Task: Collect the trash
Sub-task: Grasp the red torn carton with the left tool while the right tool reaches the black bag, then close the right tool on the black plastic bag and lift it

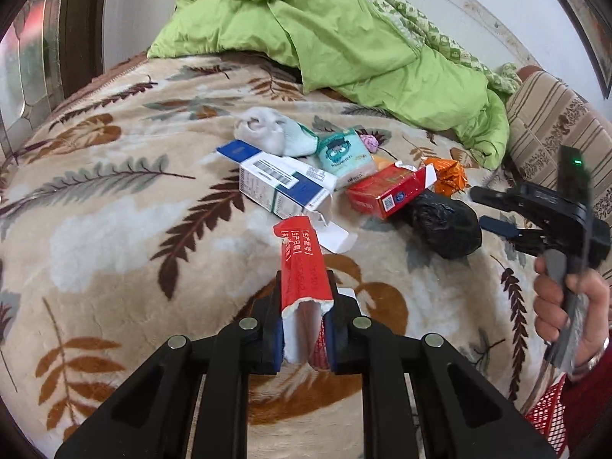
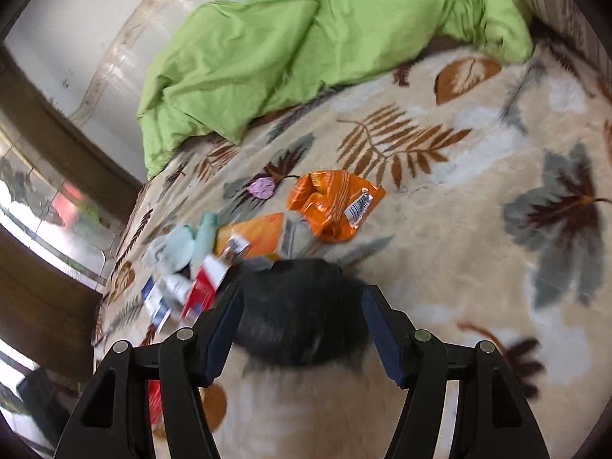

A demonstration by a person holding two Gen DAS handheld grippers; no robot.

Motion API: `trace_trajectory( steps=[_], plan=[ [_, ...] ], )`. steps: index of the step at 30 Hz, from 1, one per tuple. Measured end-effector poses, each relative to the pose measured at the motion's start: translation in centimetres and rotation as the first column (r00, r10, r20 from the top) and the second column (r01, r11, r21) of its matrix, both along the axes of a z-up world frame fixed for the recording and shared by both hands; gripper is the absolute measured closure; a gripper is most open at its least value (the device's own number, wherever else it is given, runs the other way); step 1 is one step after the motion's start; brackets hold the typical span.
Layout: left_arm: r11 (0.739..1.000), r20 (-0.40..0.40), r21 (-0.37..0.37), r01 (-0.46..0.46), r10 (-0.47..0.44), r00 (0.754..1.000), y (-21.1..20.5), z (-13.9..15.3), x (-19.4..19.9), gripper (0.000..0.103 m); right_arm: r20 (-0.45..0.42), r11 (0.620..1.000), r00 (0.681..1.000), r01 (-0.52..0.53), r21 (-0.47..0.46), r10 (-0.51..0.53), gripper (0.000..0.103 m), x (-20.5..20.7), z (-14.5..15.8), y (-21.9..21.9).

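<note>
A bed covered by a leaf-patterned blanket is seen in both wrist views, with a crumpled green duvet lying at its far side.

The left tongs are pressed together on a torn red carton, which is pinched between the pads and juts forward over the blanket. No gap is seen between pads and carton.

The remaining trash is gathered in a loose cluster beyond it. A blue-and-white box lies on its side with its flap open. Behind it a pale sock is noted, and beside that a small teal packet. A red box lies to the right, touching a black crumpled bag. An orange wrapper and a small pink wad are found at the cluster's far edge.

The right tongs are spread, with the black crumpled bag between the two pads. The right wrist view is blurred, so contact cannot be confirmed; a gap appears on the right side at least. In the left wrist view the right tongs are seen held by a hand at the right edge, just beside the bag.
</note>
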State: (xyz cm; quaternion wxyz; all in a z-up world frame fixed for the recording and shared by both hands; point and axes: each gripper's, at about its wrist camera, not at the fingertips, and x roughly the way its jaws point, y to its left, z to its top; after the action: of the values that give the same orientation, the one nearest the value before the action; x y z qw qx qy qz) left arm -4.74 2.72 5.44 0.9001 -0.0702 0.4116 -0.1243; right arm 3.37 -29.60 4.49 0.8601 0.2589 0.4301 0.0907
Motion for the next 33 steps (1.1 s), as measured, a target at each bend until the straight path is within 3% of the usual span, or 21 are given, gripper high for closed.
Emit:
trace_trajectory(
  steps=[4,8,10,15,18,21,23,26,30,32,33],
  plan=[
    [1.000,-0.010,-0.010,-0.003,0.003,1.000,0.4,-0.6,0.4,0.088,-0.039,0.997,0.999,-0.029,0.065,0.032,0.034,0.0,-1.5,0.9],
    [1.000,-0.029,-0.029,-0.012,0.012,0.999,0.7,-1.3,0.8,0.088,-0.054,0.983,0.988,-0.137,0.124,0.144,0.034,-3.1,-1.5,3.6],
    [0.999,-0.040,-0.033,-0.014,0.013,0.999,0.8,-1.7,1.0,0.088,-0.063,0.976,0.977,-0.195,0.099,0.202,0.034,-4.9,-1.1,5.0],
    [0.999,-0.043,-0.039,-0.014,0.012,0.999,0.8,-2.0,1.1,0.088,0.008,0.967,0.970,-0.243,-0.072,0.245,0.033,-7.3,2.5,5.7],
    [0.999,-0.046,-0.042,-0.007,0.005,0.999,0.6,-2.1,1.1,0.088,0.063,0.932,0.957,-0.259,-0.256,0.283,0.015,-7.2,4.4,6.8],
    [0.999,-0.045,-0.041,0.001,-0.003,0.999,0.6,-2.2,1.1,0.088,0.085,0.872,0.933,-0.290,-0.395,0.349,0.015,-5.5,4.3,8.3],
    [0.999,-0.046,-0.046,0.004,-0.006,0.999,0.6,-2.2,1.1,0.088,0.037,0.813,0.914,-0.341,-0.472,0.404,0.015,-3.4,2.9,9.5],
    [0.999,-0.048,-0.050,0.012,-0.015,0.999,0.7,-2.4,1.3,0.088,-0.009,0.759,0.902,-0.368,-0.536,0.431,0.015,-1.2,1.1,10.0],
    [0.998,-0.056,-0.059,0.022,-0.025,0.998,0.5,-2.7,1.7,0.088,-0.068,0.775,0.901,-0.405,-0.485,0.429,0.015,1.2,-1.0,9.1],
    [0.998,-0.061,-0.065,0.024,-0.028,0.998,0.5,-2.9,1.8,0.088,-0.088,0.807,0.904,-0.415,-0.419,0.419,0.023,1.5,-2.1,8.8],
    [0.998,-0.064,-0.066,0.025,-0.029,0.998,0.5,-2.9,1.9,0.088,-0.092,0.825,0.907,-0.413,-0.386,0.411,0.037,1.4,-2.4,8.6]
  ],
)
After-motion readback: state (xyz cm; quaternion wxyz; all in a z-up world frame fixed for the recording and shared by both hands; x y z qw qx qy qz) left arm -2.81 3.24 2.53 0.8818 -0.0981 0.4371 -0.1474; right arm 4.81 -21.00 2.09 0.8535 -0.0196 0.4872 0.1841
